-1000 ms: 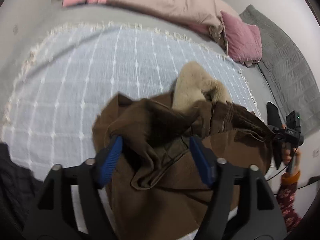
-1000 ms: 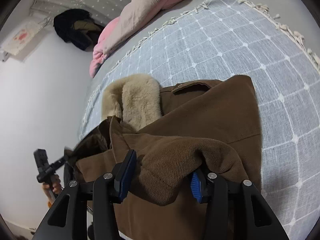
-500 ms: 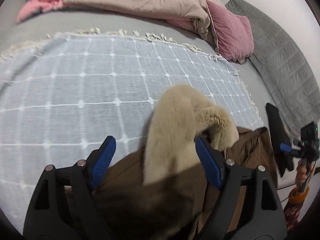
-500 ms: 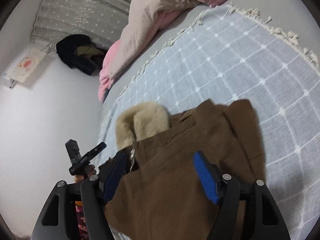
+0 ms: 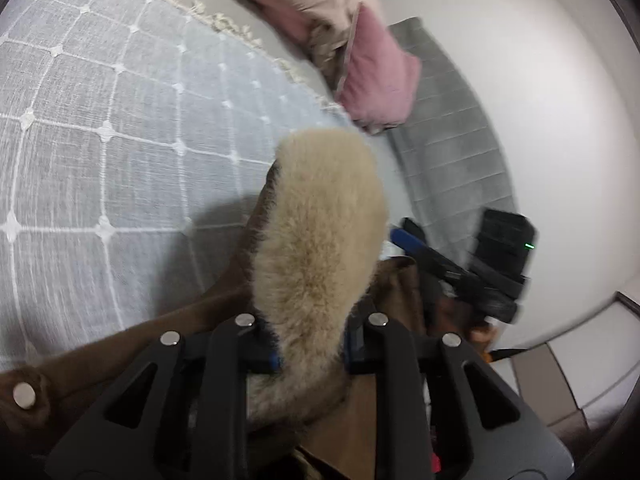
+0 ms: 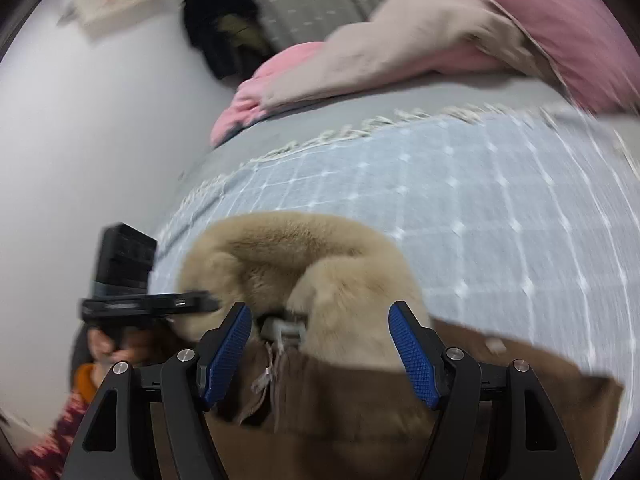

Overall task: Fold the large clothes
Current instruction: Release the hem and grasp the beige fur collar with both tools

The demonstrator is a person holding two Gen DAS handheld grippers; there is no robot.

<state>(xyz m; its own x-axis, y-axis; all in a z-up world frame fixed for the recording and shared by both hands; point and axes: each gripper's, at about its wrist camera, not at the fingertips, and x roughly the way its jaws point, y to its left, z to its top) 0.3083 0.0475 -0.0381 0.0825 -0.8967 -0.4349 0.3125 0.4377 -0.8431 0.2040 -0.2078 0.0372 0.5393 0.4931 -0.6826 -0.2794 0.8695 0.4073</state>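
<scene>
**Coat collar caught in the left tongs**

Coat, brown with a tan fur collar, lies on the pale checked blanket that covers the bed, right under both tongs. The left tongs have just been closing and now pinch the fur collar between their blue pads; the fur bulges out ahead of the fingers and rises away from them. Brown cloth spreads to the left of and below these tongs, with a metal snap at the low left edge.

The right tongs stand released, jaws wide, having just been opening. Between their blue pads sit the curled collar, a grey zip end and the coat's front edge, but neither pad presses on them. The coat's brown body runs off to the right of these tongs.

From the right tongs' camera, the left tongs show at the left, held by a hand with an orange cuff. Beyond both tongs, at the far edge of the bed, lie a beige quilt and a pink pillow. That view is blurred.
</scene>
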